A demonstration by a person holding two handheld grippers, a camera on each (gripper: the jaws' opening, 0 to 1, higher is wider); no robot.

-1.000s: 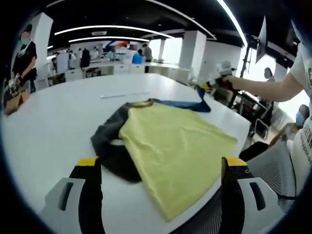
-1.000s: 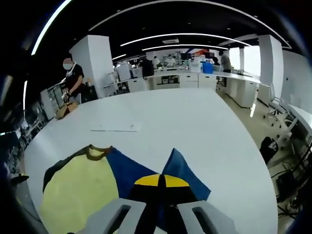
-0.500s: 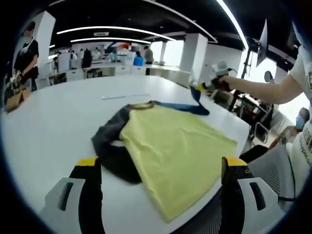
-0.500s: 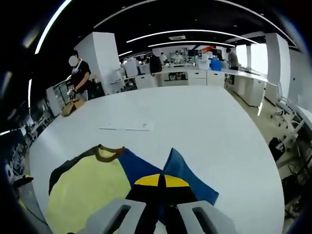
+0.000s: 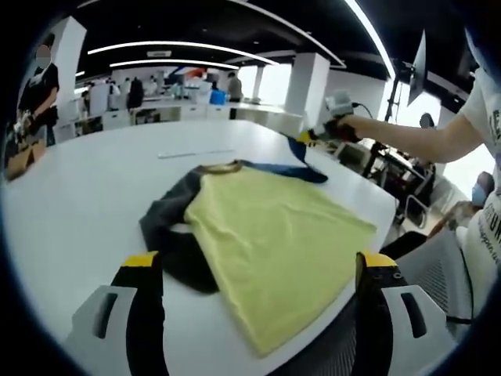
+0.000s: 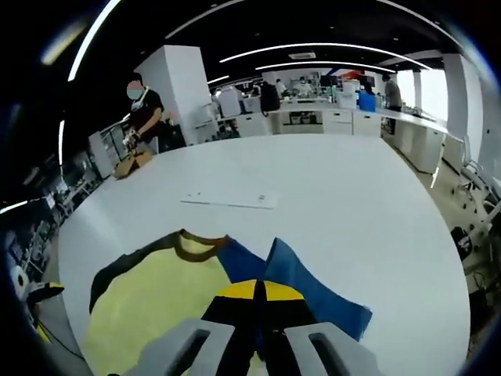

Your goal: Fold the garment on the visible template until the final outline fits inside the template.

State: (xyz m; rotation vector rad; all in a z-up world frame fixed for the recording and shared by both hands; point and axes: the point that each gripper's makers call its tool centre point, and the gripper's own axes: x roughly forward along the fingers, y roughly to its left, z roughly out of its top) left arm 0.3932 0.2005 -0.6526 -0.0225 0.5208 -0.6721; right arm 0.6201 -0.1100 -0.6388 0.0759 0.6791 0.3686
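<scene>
Garment (image 5: 266, 251) — yellow body, dark sleeve, blue sleeve — lies flat on the white table (image 5: 78, 196). Left tool (image 5: 258, 274): jaws spread wide, holding nothing, near the hem. Right tool (image 6: 256, 291): jaws clamped on the blue sleeve (image 6: 313, 294), raised off the table. Right gripper view adds a white strip (image 6: 228, 200) beyond the collar.

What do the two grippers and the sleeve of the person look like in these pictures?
The left gripper has two black jaws with yellow tips, each rising from a pale grey moulded base with a slot. The right gripper has the same black jaws, yellow tips and grey bases; in the left gripper view its body looks white. The person wears a short white sleeve with dark print.
</scene>
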